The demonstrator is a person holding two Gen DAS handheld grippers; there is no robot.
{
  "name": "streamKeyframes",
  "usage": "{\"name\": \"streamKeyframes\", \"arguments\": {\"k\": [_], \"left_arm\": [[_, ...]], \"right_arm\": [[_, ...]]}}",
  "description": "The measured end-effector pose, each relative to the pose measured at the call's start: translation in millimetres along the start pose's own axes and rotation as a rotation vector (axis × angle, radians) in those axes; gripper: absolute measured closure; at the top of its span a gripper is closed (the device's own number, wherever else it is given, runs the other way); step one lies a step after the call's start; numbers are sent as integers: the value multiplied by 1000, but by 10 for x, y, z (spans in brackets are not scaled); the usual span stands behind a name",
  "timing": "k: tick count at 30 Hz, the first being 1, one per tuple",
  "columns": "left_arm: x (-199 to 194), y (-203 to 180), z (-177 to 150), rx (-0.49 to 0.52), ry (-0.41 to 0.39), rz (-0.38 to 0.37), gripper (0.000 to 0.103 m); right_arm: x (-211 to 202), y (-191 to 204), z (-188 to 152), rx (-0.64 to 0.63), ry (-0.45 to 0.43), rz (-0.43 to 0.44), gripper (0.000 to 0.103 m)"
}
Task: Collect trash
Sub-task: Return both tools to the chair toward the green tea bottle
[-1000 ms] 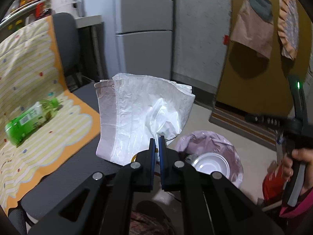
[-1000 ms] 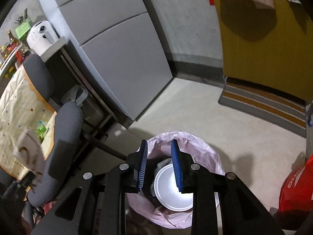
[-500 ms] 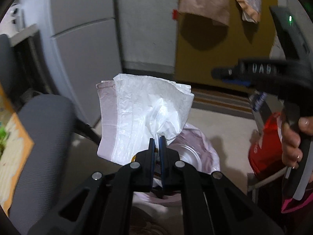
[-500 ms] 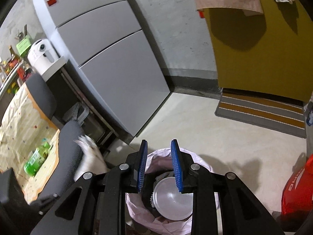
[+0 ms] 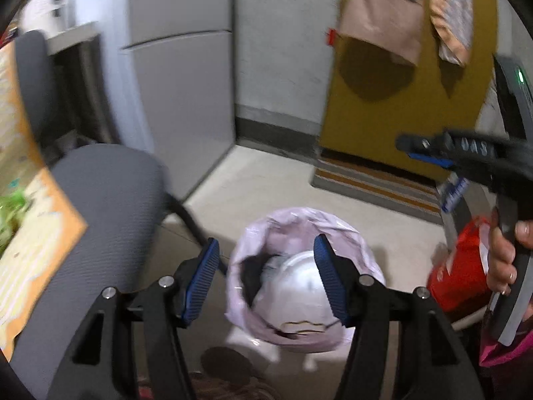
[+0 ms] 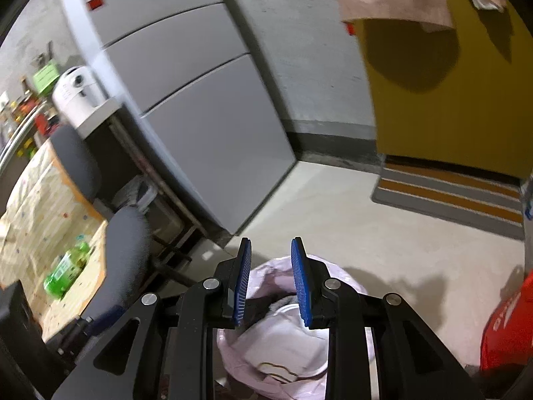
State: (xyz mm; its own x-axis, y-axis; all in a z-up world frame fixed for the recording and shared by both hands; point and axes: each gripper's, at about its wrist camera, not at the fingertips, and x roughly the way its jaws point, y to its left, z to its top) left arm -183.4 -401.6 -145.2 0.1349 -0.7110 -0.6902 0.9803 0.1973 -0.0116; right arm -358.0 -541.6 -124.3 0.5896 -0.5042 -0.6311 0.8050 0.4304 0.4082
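Two hand-held grippers, both over one pink-lined trash bin (image 5: 301,266) on the pale floor (image 5: 276,186).
Left gripper (image 5: 266,278): jaws opening, spread wide, nothing between the blue pads; bin directly beneath.
Right gripper (image 6: 270,283): jaws narrowly parted, empty, above the bin's near rim; in the left wrist view a hand (image 5: 503,260) grips its handle at right.
Bin contents: white round plate or lid (image 5: 299,280) and white crumpled plastic (image 6: 283,343) lying on top.
Green bottle (image 6: 66,268): lying on the patterned cloth (image 6: 36,206), left of a grey chair seat (image 5: 100,206).
Red bag (image 5: 459,273): on the floor just right of the bin.
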Motion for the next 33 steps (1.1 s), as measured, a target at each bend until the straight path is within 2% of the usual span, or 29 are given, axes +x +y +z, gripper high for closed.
{"name": "streamKeyframes", "arguments": {"k": [4,6,9,11,16,26,33], "left_arm": [[-305,346,-47,-83,-44,97,40],[-455,519,-86,-113,-57,169,38],[-610,754,-172,-154,-40,293,36],[-681,882,-221,-186,-26,338,36],[-865,1123,-335,-236,-9,405,35],[-1278,1676,-601,-354,-15,472,31],[-1716,2351,-884,-458,11,598,31]], "right_arm": [[31,419,-78,-117,34,112,75],[28,680,-145,-192,38,149,74],[51,957,-197,-221,69,197,68],[67,1103,-223,-238,99,235,68],[18,1542,-309,-350,111,273,65],[120,2287,-410,-469,152,339,56],[267,2853,-447,-530,164,386,54]]}}
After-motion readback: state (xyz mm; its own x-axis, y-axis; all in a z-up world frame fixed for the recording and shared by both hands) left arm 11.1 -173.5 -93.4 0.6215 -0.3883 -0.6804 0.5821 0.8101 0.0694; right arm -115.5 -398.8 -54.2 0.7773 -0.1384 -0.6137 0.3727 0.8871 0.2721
